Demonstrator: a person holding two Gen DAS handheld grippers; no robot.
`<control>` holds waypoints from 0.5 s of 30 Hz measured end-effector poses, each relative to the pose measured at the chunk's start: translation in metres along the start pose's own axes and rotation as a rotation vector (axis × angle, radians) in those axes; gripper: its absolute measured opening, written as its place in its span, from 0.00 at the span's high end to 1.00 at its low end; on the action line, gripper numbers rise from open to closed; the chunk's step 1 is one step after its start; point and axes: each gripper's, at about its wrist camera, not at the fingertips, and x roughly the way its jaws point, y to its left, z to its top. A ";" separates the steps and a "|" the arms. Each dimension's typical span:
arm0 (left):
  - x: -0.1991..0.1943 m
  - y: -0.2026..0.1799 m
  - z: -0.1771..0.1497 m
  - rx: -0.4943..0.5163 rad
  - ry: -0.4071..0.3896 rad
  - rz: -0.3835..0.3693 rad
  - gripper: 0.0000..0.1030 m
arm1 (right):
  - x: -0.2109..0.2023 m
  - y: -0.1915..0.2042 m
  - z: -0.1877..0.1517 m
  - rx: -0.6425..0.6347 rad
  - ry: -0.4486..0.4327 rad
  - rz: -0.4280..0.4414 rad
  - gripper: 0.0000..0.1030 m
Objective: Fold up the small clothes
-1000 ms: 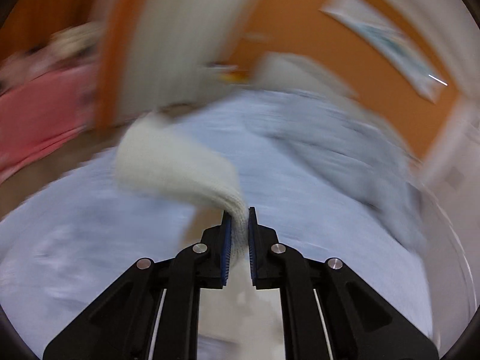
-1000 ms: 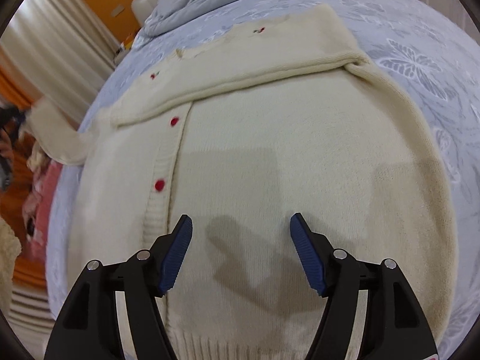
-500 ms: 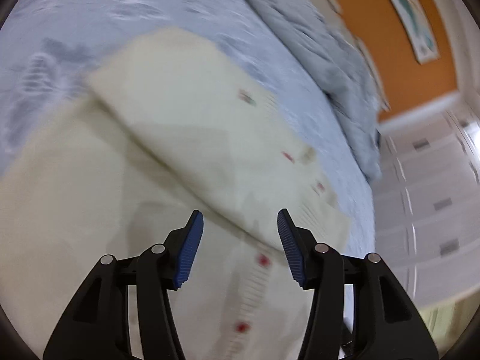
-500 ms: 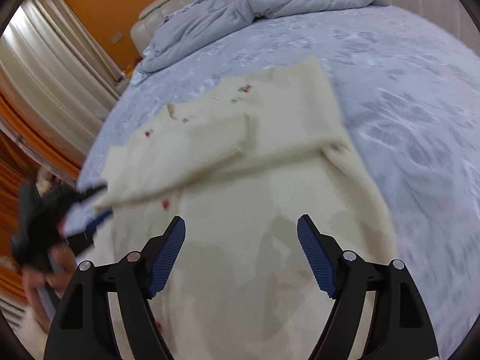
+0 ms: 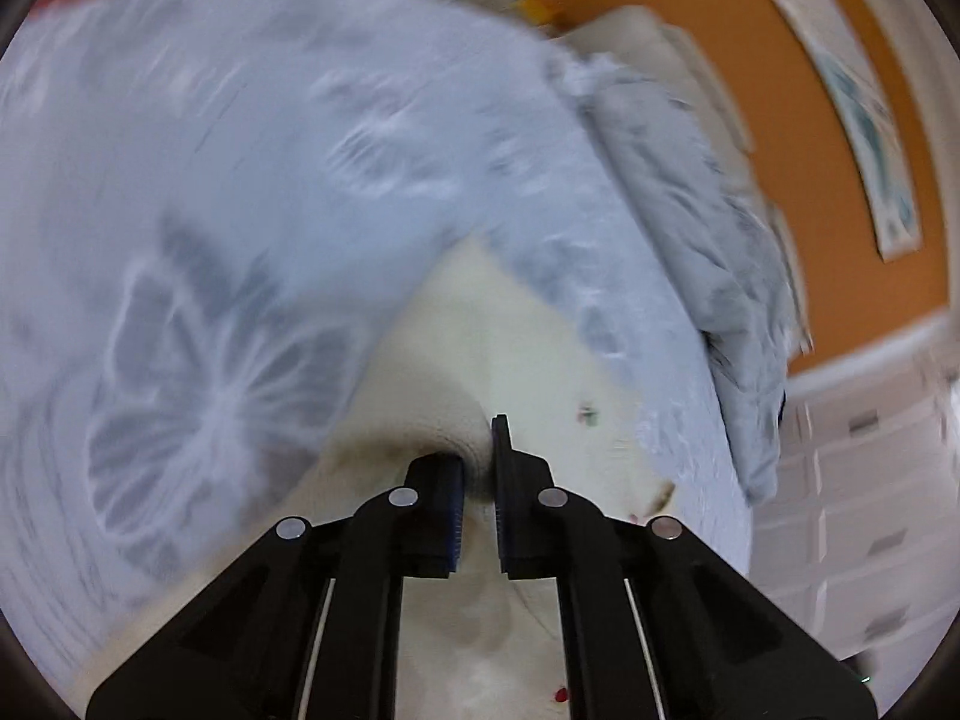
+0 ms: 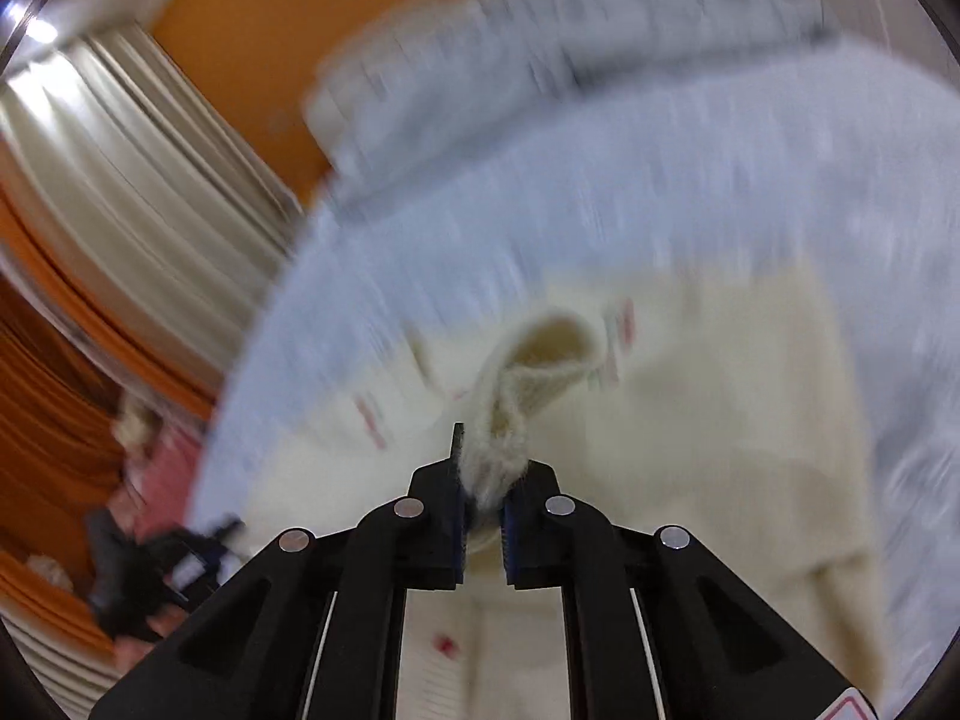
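Left gripper [image 5: 477,468]: just clenched, pinching a cream fold of the cardigan [image 5: 480,324].
Right gripper [image 6: 485,480]: just clamped, knit bunched between the pads.
Cardigan: lies on the bed [image 5: 240,180], spreading from centre toward 5 o'clock in the right view.
Done: looks like a sleeve is folded in; blur hides detail.
Left: likely the body folds.

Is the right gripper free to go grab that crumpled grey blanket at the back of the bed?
Probably not yet. The right gripper has just closed on a fold of the cream cardigan, so its jaws are full. The grey blanket lies beyond, untouched.
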 end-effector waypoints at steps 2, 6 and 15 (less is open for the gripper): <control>0.012 -0.006 -0.007 0.062 0.035 0.010 0.92 | -0.015 -0.012 0.008 -0.026 -0.059 -0.037 0.93; 0.050 -0.002 -0.038 0.129 0.102 0.116 0.92 | 0.049 -0.085 -0.025 0.048 0.184 -0.228 0.93; 0.043 0.011 -0.047 0.191 0.063 0.088 0.90 | -0.004 -0.039 -0.026 -0.051 -0.017 -0.257 0.80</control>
